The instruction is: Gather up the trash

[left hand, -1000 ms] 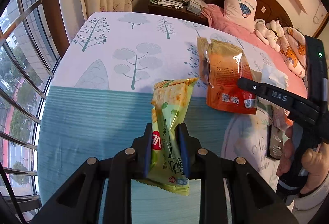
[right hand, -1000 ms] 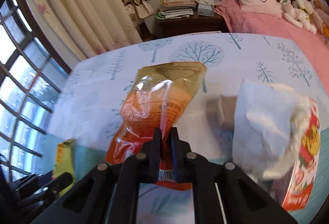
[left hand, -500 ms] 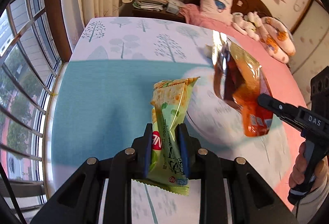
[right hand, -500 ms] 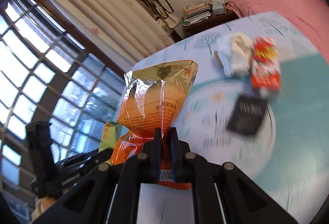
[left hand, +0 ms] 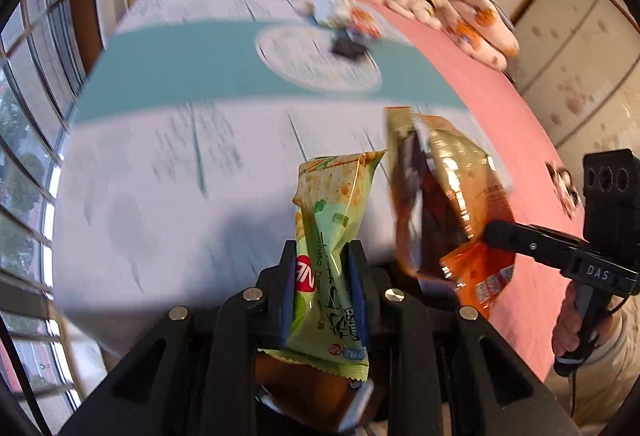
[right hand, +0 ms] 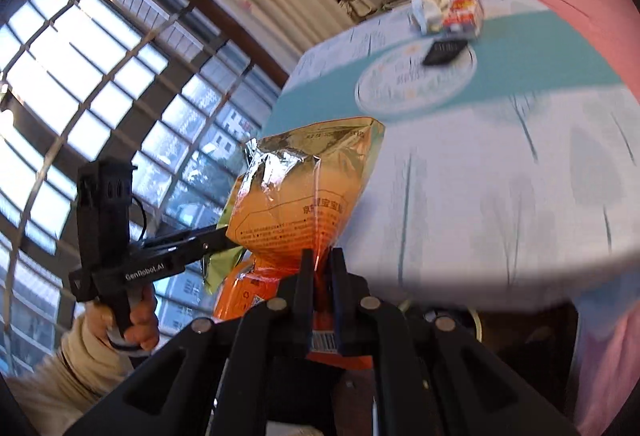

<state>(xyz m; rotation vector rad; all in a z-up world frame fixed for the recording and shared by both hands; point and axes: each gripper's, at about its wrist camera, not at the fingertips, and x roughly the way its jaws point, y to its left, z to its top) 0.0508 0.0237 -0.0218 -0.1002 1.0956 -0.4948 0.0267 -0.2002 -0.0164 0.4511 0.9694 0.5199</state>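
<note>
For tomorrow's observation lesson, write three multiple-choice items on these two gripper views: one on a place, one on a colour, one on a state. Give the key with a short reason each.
1. Where does the black flat object lie?
A. on the white round print of the bed cover
B. on the pillow
C. on the windowsill

2. What colour is the cracker packet in the left gripper?
A. blue
B. green
C. pink

3. How is the orange snack bag?
A. lying on the bed
B. clamped in the right gripper
C. hanging from the curtain

Key: 1 A, it rests on the print's edge; 2 B, the wrapper is light green; 3 B, the fingers pinch its lower end.
</note>
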